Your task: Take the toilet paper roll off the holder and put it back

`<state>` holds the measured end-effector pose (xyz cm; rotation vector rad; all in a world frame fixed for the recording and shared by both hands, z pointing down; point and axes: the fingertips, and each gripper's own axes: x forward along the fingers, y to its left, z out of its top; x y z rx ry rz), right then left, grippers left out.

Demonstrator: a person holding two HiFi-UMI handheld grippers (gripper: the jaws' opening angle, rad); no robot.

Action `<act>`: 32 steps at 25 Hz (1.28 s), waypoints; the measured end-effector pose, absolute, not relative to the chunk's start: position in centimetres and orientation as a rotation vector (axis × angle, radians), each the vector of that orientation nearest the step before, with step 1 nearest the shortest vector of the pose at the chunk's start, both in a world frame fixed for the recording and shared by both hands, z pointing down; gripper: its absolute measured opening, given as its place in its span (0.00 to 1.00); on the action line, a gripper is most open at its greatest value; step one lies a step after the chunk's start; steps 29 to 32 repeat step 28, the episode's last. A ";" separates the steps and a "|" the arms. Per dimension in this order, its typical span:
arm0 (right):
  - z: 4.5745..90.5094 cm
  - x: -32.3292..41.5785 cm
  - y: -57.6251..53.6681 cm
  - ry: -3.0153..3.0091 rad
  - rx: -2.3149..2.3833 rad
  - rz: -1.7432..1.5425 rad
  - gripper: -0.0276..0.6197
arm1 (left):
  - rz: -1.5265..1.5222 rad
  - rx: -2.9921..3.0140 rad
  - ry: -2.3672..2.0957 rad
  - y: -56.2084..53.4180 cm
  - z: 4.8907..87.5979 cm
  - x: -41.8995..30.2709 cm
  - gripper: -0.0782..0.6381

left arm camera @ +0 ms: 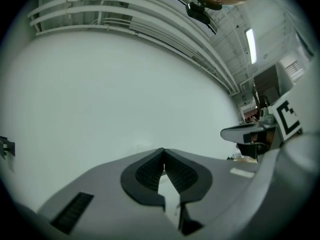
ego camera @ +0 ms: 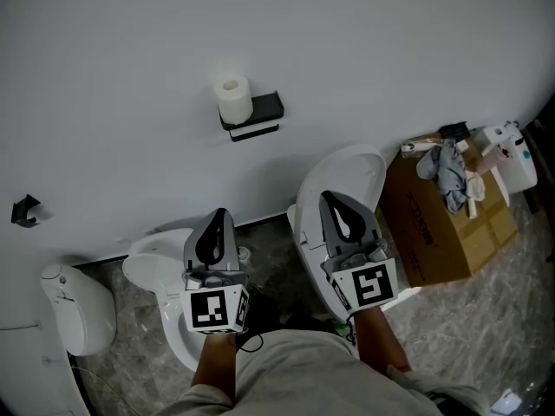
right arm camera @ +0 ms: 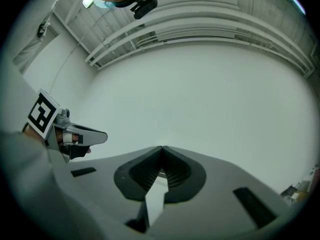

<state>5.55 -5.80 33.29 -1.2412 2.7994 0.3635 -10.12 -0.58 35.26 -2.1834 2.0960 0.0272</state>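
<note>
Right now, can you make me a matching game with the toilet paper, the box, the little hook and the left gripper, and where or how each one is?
Things:
1. white toilet paper roll
2. brown cardboard box
3. small black wall hook
4. left gripper

Place or state:
A. on the grey floor, at the right
B. jaws shut, nothing between them
C. upright on the black wall holder
D. far left on the white wall

Pairs: 1-C, 2-A, 3-D, 4-B
</note>
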 end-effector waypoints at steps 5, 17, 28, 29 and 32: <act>33.0 5.7 -5.6 2.808 -1.225 0.379 0.05 | 0.032 -2.175 2.097 -0.4 35.0 -9.7 0.13; 32.1 5.8 -5.5 2.805 -1.176 0.390 0.05 | -0.060 -2.111 2.065 -0.6 34.0 -9.1 0.13; 32.4 6.4 -6.2 2.799 -1.202 0.363 0.05 | -0.001 -2.188 2.046 -1.5 34.4 -8.5 0.13; 32.4 6.4 -6.2 2.799 -1.202 0.363 0.05 | -0.001 -2.188 2.046 -1.5 34.4 -8.5 0.13; 32.4 6.4 -6.2 2.799 -1.202 0.363 0.05 | -0.001 -2.188 2.046 -1.5 34.4 -8.5 0.13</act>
